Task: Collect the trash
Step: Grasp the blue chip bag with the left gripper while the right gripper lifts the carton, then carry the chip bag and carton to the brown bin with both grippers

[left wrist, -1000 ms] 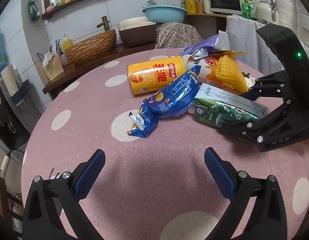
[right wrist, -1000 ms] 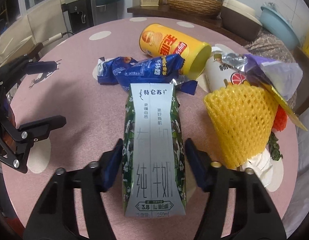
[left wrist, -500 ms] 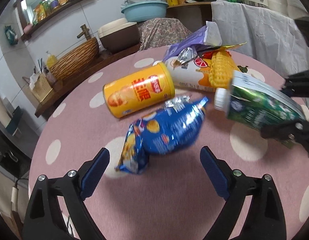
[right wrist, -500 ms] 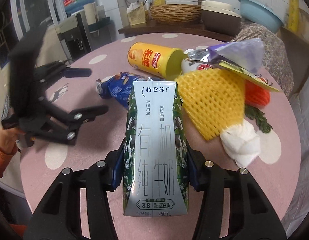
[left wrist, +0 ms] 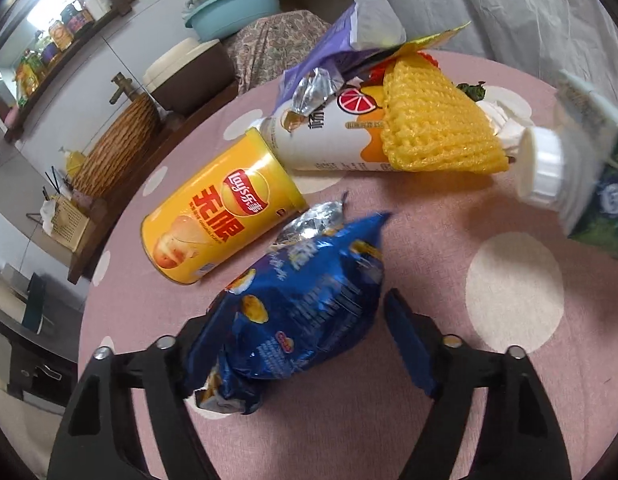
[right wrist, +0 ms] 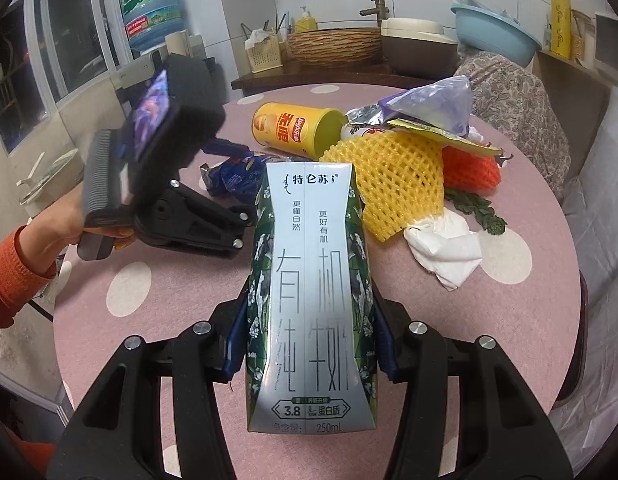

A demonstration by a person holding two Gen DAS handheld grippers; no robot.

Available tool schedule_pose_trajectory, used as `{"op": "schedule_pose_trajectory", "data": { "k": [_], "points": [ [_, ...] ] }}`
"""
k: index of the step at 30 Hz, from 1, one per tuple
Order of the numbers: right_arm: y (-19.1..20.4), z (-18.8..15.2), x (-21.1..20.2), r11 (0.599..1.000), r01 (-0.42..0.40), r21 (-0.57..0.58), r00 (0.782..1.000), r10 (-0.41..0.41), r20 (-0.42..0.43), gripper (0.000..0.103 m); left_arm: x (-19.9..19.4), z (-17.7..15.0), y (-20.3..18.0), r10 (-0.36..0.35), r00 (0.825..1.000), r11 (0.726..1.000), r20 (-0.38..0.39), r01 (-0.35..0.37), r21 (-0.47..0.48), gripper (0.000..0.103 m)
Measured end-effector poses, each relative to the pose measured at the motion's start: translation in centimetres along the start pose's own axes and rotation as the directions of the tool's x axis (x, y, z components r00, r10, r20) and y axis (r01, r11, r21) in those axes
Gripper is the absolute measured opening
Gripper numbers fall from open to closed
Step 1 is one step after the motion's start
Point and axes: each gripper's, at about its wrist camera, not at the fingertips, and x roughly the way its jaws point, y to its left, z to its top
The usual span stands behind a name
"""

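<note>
Trash lies in a heap on a pink, white-dotted table (left wrist: 449, 420), toward 12 o'clock in both wrist views. Milk carton (right wrist: 311, 300): green and white, clamped between the pads of the right gripper (right wrist: 309, 344) and held off the cloth; its white cap shows at 3 o'clock in the left view. Blue snack bag (left wrist: 297, 312): crumpled, lying between the fingers of the left gripper (left wrist: 305, 344), whose jaws have just been closing; the left pad sits against the bag, while the right pad (left wrist: 409, 344) stands apart from it, so no grip. Yellow chip can (left wrist: 221, 216): on its side, just beyond the bag at 11 o'clock. White drink cup (left wrist: 329, 144): on its side behind the can, open end touching it. Yellow foam net (left wrist: 433, 128): draped over the cup's far end. Purple foil wrapper (left wrist: 349, 40): on top at 12 o'clock. White tissue (right wrist: 445, 248): at 2 o'clock of the carton, beside the net. Hand (right wrist: 49, 236), orange sleeve, holds the left gripper's handle at 9 o'clock in the right view.
</note>
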Motion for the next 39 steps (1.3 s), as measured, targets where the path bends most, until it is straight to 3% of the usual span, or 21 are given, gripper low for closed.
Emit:
{"op": "schedule_pose_trajectory", "data": {
  "k": [7,13,27,33,39],
  "points": [
    [-0.7,-1.2,-0.7,0.999,-0.004,0.033,1.0,0.004,0.02,0.052,-0.3,-0.6,0.4,-0.005,1.0,0.997,0.002,0.005,-0.072,0.037],
    [-0.7,-2.2,-0.8,0.999,-0.016,0.05,0.999,0.014,0.038,0.052,-2.1,-1.4,0.5,-0.026,0.999,0.989,0.038,0.031,-0.143,0.019],
    [-1.5,-5.1,-2.8,0.993,-0.068,0.095,0.991,0.056,0.122,0.052,-8.6,-3.4,-2.1,-0.105,0.977,0.954,0.187,0.152,-0.258,0.012],
    [-3.0,-6.6,-5.5,0.989,-0.05,0.138,0.981,0.023,0.19,0.052,-11.5,-1.7,-5.4,-0.161,0.949,0.95,0.27,0.224,-0.219,0.012],
    [-7.0,-8.2,-8.6,0.973,0.021,0.232,0.965,-0.08,0.251,0.052,-12.0,2.9,-10.2,-0.259,0.912,0.943,0.319,0.31,-0.123,0.012]
  ]
}}
